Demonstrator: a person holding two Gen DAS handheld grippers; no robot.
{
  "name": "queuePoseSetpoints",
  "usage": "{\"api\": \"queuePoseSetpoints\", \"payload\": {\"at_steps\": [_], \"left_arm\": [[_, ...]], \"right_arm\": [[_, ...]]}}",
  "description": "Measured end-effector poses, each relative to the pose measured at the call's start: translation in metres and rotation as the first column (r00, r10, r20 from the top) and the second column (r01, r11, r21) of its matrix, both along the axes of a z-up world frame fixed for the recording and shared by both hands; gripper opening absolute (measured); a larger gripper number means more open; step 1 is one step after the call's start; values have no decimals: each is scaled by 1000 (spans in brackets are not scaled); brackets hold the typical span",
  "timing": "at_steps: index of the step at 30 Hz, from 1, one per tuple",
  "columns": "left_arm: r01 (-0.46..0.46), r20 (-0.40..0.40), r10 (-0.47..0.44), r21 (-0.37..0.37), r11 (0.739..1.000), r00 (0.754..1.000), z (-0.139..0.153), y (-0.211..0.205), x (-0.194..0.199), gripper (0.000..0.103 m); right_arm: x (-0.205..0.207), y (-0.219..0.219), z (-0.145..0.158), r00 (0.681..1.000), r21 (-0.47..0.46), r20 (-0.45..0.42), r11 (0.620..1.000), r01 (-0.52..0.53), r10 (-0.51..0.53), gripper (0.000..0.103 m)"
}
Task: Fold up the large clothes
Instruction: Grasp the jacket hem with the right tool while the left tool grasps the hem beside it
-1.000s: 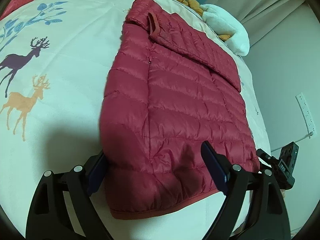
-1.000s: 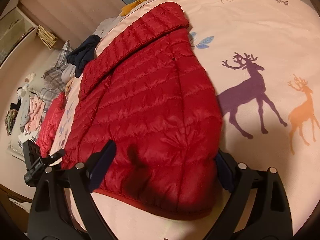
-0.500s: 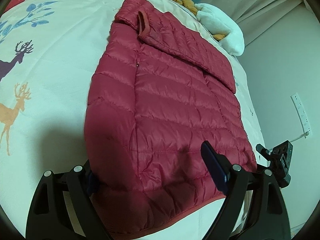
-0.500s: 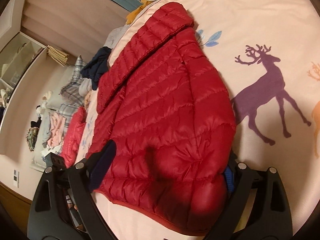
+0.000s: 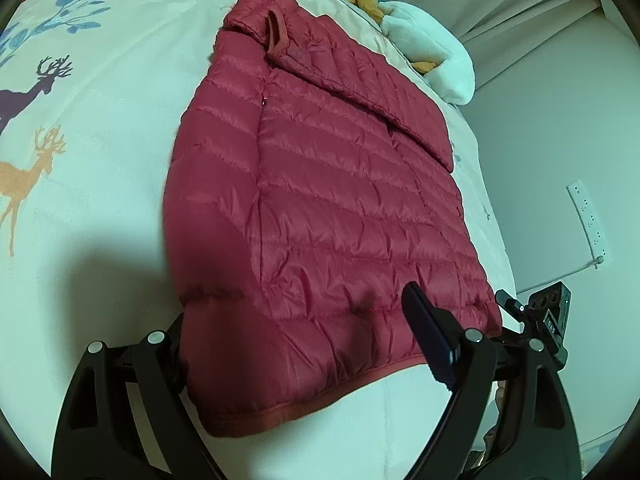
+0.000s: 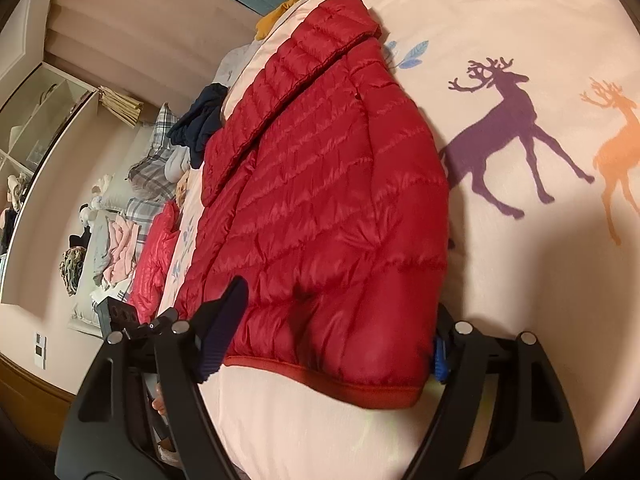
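A red quilted down jacket (image 5: pixel 320 200) lies folded lengthwise on the deer-print bed cover (image 5: pixel 100 160), collar at the far end and hem nearest me. My left gripper (image 5: pixel 300 340) stands open at one hem corner. Its left finger is hidden under the jacket's edge, and its right finger (image 5: pixel 428 336) rests on top. In the right wrist view the jacket (image 6: pixel 328 200) bulges between the jaws of my right gripper (image 6: pixel 332 344), which are closing around the other hem corner. Its right pad (image 6: pixel 439 356) is half hidden behind the fabric.
White and yellow plush toys (image 5: pixel 432 60) lie past the collar. The bed's edge, a wall and a socket strip (image 5: pixel 588 224) are on the right. In the right wrist view, dark clothes (image 6: pixel 200 124), another red garment (image 6: pixel 156 256) and folded laundry (image 6: pixel 112 248) lie to the left.
My left gripper has slid in at the hem, and its left finger has gone under the jacket's edge. The right jaws have narrowed around the corner, and the right view has rolled a little.
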State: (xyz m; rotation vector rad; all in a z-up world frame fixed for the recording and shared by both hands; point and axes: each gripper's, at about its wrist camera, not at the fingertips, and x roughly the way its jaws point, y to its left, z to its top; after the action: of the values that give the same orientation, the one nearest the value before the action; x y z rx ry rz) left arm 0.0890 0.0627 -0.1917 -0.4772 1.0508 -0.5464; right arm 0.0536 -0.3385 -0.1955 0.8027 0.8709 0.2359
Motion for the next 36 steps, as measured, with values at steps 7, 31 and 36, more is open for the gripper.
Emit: {"api": "queuePoseSetpoints", "payload": {"at_steps": [7,31,36], "left_arm": [[-22,-5,22,-11,1000,1000,-2,1,1,88],[-78,4,78,48,996,997,-1,-7,18,69],[-78,11,77,64,995,997,-1,-8,17,61]], "right_arm": [[6,-2,-4,1000,22,-6,999,24,-24,74],[19,13,-14,997,1,24,997,76,-76,39],[18,24,-10,996,-99,33,992,83,-80,37]]}}
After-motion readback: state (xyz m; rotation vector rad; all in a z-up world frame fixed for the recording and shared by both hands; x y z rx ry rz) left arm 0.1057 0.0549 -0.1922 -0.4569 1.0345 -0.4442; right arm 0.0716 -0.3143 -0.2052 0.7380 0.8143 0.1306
